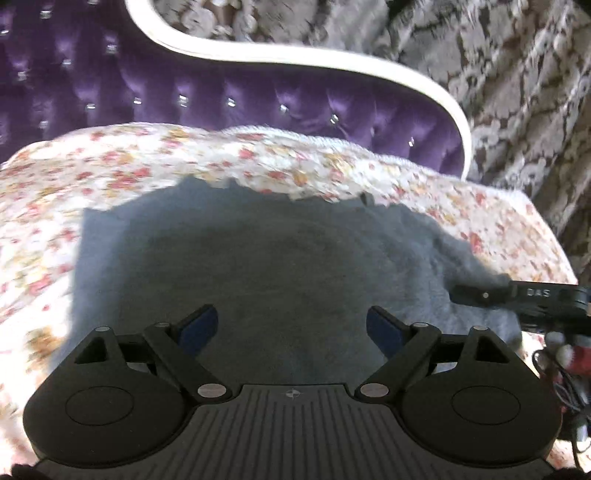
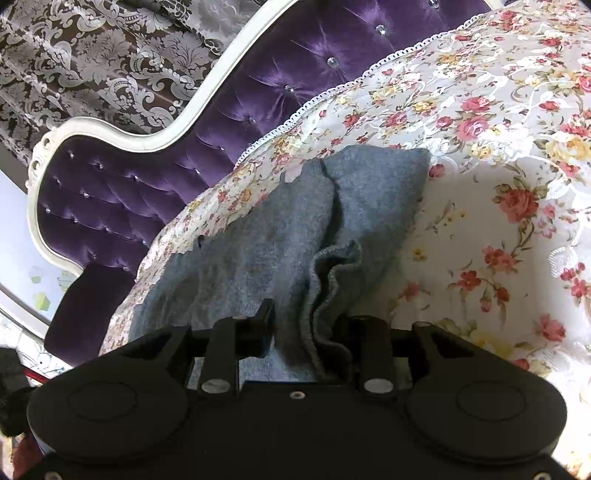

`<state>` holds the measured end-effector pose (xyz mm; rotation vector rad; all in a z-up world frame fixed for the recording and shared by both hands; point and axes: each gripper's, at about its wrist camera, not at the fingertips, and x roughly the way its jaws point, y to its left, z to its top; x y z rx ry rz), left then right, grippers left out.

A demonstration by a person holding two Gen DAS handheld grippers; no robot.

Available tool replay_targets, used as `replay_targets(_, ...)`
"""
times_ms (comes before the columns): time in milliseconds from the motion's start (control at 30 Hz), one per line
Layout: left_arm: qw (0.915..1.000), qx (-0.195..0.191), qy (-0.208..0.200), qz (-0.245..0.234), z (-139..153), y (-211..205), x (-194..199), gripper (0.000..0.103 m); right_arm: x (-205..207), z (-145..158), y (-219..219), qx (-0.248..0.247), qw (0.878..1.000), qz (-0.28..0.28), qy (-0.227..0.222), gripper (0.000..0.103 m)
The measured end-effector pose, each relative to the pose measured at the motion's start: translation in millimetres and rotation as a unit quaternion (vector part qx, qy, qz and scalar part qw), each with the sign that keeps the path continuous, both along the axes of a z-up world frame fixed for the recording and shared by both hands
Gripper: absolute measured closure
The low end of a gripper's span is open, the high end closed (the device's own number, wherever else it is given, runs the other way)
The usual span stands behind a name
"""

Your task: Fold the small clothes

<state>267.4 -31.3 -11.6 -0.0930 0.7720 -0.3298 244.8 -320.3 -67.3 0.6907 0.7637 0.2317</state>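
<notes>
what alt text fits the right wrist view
The right gripper pinches a bunched edge of a grey knit garment lying on a floral bedspread. A tufted purple headboard with a white frame stands behind it.

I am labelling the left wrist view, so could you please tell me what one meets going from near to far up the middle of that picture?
left gripper, jaws wide apart → grey knitted garment → floral bedspread → purple tufted headboard → its white curved frame → patterned curtain.
</notes>
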Motion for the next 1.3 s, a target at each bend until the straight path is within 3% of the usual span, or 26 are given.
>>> replay_targets(267,0.9991,-0.015,-0.008,0.038,4,74,-33,0.015,3,18,15,-0.072,0.997,-0.023,0.016,0.068)
replay_targets(433,0.9981,-0.028,-0.005,0.054,8,114,-42,0.015,12,59,44,-0.123,0.992,-0.024,-0.008,0.072)
replay_targets(667,0.9956,-0.054,-0.002,0.077,4,150,-53,0.015,46,115,143,-0.145,0.984,0.076,-0.067,0.072)
replay_targets(767,0.9942,-0.063,0.005,0.086,0,159,-55,0.015,62,109,204,-0.168,0.974,0.137,-0.071,0.072)
replay_targets(900,0.9933,-0.068,0.013,0.092,-5,172,-59,0.015,79,73,274,-0.218,0.954,0.199,-0.049,0.071)
replay_targets(967,0.9929,-0.069,0.014,0.096,-5,178,-62,0.015,82,54,295,-0.229,0.949,0.211,-0.041,0.065)
replay_targets(1033,0.9925,-0.07,0.016,0.099,-5,184,-63,0.015,80,44,305,-0.218,0.949,0.223,-0.046,0.044)
replay_targets(1100,0.9922,-0.068,0.016,0.104,-5,188,-63,0.015,74,44,308,-0.191,0.948,0.245,-0.068,0.03)
replay_targets(1200,0.9922,-0.066,0.013,0.105,-1,192,-61,0.015,58,56,301,-0.169,0.941,0.27,-0.114,0.03)
replay_targets(1300,0.9929,-0.062,0.003,0.101,8,192,-58,0.015,43,71,284,-0.146,0.941,0.266,-0.148,0.03)
